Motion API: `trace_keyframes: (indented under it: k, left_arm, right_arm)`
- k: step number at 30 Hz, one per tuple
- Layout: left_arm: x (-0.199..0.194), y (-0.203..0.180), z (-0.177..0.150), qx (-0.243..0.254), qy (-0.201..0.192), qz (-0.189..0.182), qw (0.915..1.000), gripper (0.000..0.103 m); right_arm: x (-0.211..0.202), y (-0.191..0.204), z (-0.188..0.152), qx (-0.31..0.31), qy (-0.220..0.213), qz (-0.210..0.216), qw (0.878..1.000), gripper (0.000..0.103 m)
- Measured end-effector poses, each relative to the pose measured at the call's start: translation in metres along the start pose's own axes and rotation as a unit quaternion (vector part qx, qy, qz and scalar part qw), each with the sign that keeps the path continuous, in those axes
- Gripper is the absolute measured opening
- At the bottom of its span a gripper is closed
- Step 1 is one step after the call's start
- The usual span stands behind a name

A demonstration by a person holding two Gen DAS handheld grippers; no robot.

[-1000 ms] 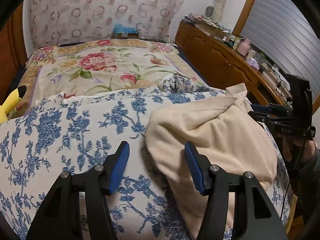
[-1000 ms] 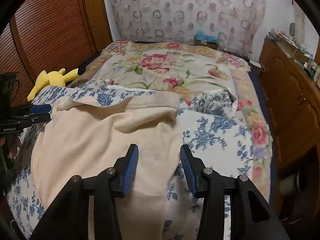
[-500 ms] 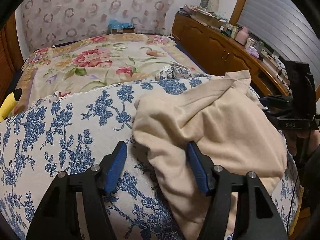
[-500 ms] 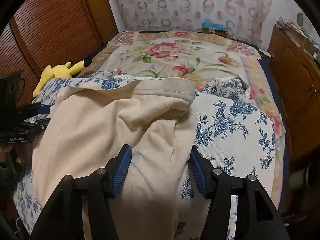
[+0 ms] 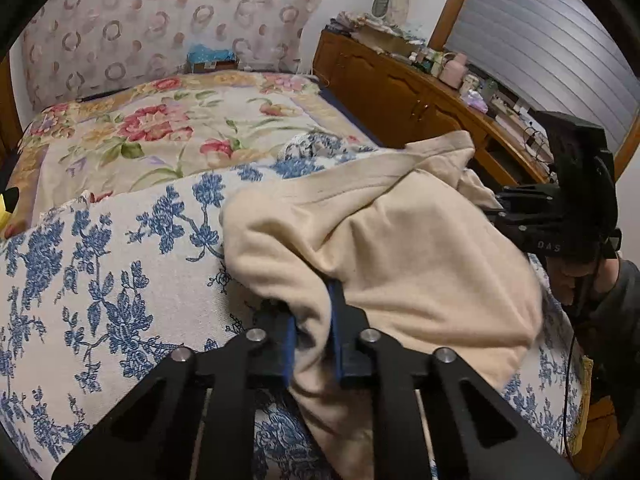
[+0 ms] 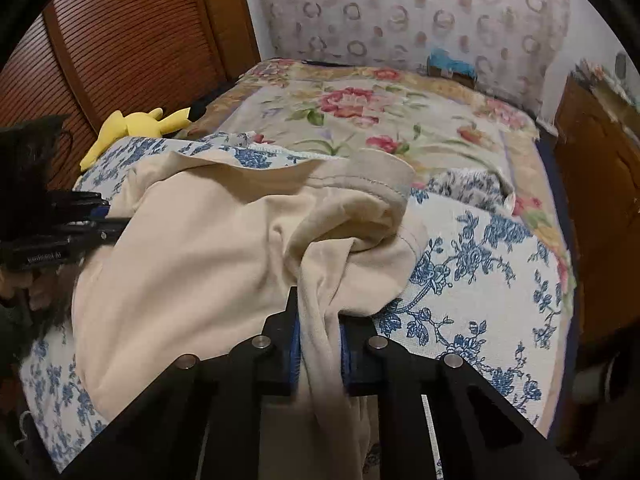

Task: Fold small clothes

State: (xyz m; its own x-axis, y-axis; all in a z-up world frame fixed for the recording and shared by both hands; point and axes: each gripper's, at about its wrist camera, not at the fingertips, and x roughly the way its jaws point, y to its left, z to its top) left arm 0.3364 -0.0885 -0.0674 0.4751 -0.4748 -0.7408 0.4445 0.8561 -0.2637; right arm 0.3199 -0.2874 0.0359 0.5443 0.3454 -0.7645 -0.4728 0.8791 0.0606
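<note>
A cream garment (image 5: 408, 256) lies bunched on the blue-flowered cover (image 5: 100, 280) at the near end of the bed. My left gripper (image 5: 314, 320) is shut on the garment's near left edge. My right gripper (image 6: 318, 320) is shut on a gathered fold of the same garment (image 6: 192, 264), near its stitched hem (image 6: 372, 184). Each gripper shows in the other's view: the right one (image 5: 560, 216) at the garment's right side, the left one (image 6: 60, 232) at its left side.
A flowered bedspread (image 5: 168, 136) covers the far half of the bed. A wooden dresser (image 5: 408, 96) with clutter runs along the right. A yellow plush toy (image 6: 136, 124) lies by the slatted wooden door (image 6: 120, 40) on the left. A patterned curtain (image 6: 420, 12) hangs behind.
Both grippers were open over the garment; now both have closed on it. The cloth has bunched up and lifted between them.
</note>
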Motion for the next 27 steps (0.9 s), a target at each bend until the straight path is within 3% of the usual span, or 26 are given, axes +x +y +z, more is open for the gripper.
trace_keyframes:
  k: [9,15,23,27]
  left_arm:
    - [-0.066,-0.001,-0.008,-0.005,-0.082,0.003,0.9966,0.012]
    - [-0.111,0.030,-0.025,-0.034,-0.120,0.028,0.9918,0.011]
    - [-0.180,0.093,-0.074,-0.097,-0.155,0.100,0.9780,0.011]
    - [-0.207,0.121,-0.103,-0.126,-0.167,0.159,0.9650,0.011]
  right_arm:
    - [-0.046,0.040,0.021,-0.049,-0.082,-0.006,0.995,0.014]
    - [-0.057,0.085,0.044,-0.110,-0.116,0.008,0.987,0.013]
    - [-0.020,0.155,0.090,-0.200,-0.127,0.055,0.970,0.013]
    - [0.008,0.197,0.121,-0.247,-0.127,0.083,0.957,0.013]
